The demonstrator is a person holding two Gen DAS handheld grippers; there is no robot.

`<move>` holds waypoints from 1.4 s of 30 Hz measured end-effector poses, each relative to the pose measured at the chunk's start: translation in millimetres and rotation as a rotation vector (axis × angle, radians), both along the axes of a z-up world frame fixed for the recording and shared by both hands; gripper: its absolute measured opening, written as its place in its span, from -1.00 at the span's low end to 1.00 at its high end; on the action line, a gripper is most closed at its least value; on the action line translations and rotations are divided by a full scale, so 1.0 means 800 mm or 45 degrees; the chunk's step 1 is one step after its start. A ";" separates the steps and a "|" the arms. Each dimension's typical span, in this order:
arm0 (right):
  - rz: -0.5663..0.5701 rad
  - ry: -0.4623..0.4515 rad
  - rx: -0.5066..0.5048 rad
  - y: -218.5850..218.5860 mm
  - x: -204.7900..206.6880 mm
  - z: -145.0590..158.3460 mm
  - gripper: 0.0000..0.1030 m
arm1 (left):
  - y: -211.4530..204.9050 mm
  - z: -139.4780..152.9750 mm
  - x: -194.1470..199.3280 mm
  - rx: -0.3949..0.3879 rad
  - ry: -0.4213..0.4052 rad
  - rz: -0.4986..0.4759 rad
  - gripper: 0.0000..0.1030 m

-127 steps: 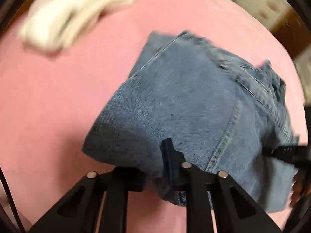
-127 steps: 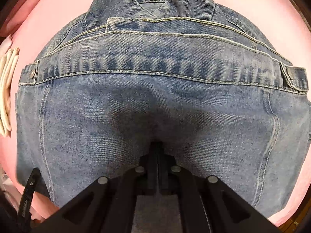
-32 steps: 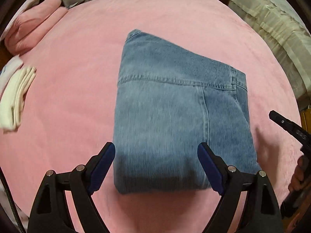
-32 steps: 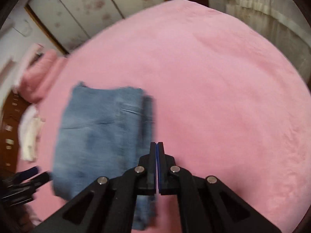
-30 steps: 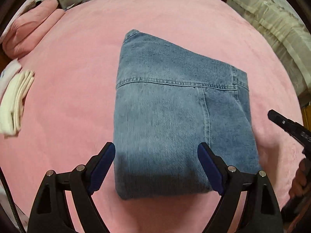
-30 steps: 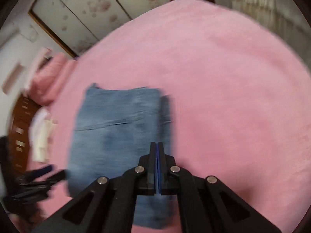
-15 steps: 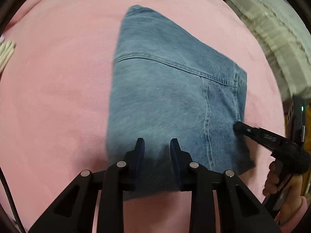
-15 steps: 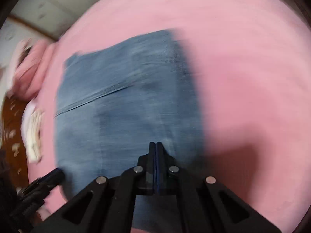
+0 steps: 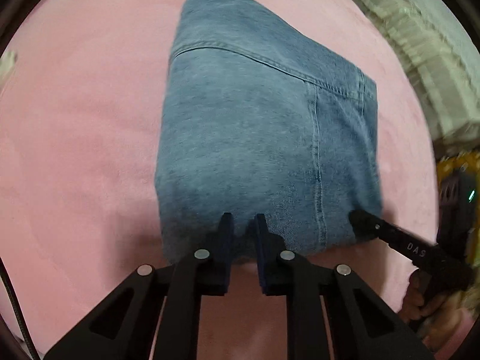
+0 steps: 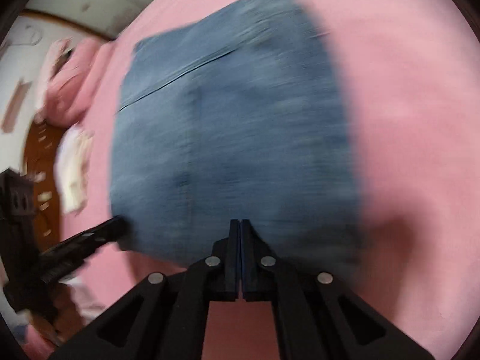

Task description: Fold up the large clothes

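Note:
A folded blue denim garment [image 9: 255, 126] lies flat on the pink bed cover [image 9: 84, 138]. My left gripper [image 9: 243, 222] points steeply down over its near edge. Its jaws are closing to a narrow gap; denim shows behind the gap, but the pads do not press on it. My right gripper [image 10: 241, 225] is shut and empty, with its tips over the near edge of the denim [image 10: 234, 114]. In the left wrist view the right gripper [image 9: 358, 219] touches the garment's near right corner. In the blurred right wrist view the left gripper [image 10: 118, 223] sits at the near left corner.
A folded cream cloth [image 10: 73, 168] lies left of the denim. Pink pillows [image 10: 69, 90] are bunched at the far left by wooden furniture [image 10: 39, 156]. Cream frilled bedding [image 9: 420, 45] runs along the right. A hand [image 9: 426, 300] holds the right gripper.
The left jaws went from wide, either side of the denim's near edge, to a narrow gap. Both grippers dropped closer to the garment, and the right one swung from the bare cover onto it.

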State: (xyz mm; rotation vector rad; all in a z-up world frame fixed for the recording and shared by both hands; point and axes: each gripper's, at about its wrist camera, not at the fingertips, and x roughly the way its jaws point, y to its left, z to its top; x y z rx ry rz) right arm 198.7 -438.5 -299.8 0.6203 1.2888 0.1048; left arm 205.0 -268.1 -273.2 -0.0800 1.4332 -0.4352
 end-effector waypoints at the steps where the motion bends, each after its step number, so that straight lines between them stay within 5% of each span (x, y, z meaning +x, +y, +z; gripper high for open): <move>1: -0.010 -0.008 0.031 -0.011 -0.007 -0.001 -1.00 | 0.004 -0.001 0.004 -0.023 0.026 0.028 -0.74; 4: -0.054 -0.003 0.066 -0.021 -0.008 0.003 -1.00 | 0.006 0.002 0.015 -0.074 0.073 0.110 -0.71; 7: -0.029 -0.140 0.114 -0.009 0.005 0.014 -1.00 | -0.009 0.008 0.022 -0.089 0.015 0.049 -0.66; 17: -0.191 -0.279 0.452 0.019 0.151 -0.037 -1.00 | -0.079 -0.012 0.143 -0.214 -0.171 0.025 -0.66; 24: -0.014 -0.330 0.389 0.010 0.197 -0.041 -1.00 | -0.103 -0.031 0.217 -0.195 -0.250 0.120 -0.66; 26: -0.106 -0.380 0.365 -0.011 0.192 -0.039 -1.00 | -0.107 -0.031 0.222 -0.177 -0.272 0.093 -0.66; 29: -0.324 -0.400 0.386 -0.058 0.189 -0.046 -1.00 | -0.098 -0.026 0.220 -0.164 -0.310 0.095 -0.70; 31: -0.380 -0.419 0.267 -0.076 0.184 -0.038 -1.00 | -0.078 -0.016 0.224 -0.152 -0.351 0.166 -0.71; 34: -0.358 -0.454 0.065 -0.081 0.170 -0.021 -1.00 | -0.045 -0.011 0.221 -0.224 -0.358 0.288 -0.71; 42: -0.265 -0.344 -0.058 -0.066 0.164 -0.012 -1.00 | -0.026 -0.003 0.170 -0.148 -0.312 0.281 -0.71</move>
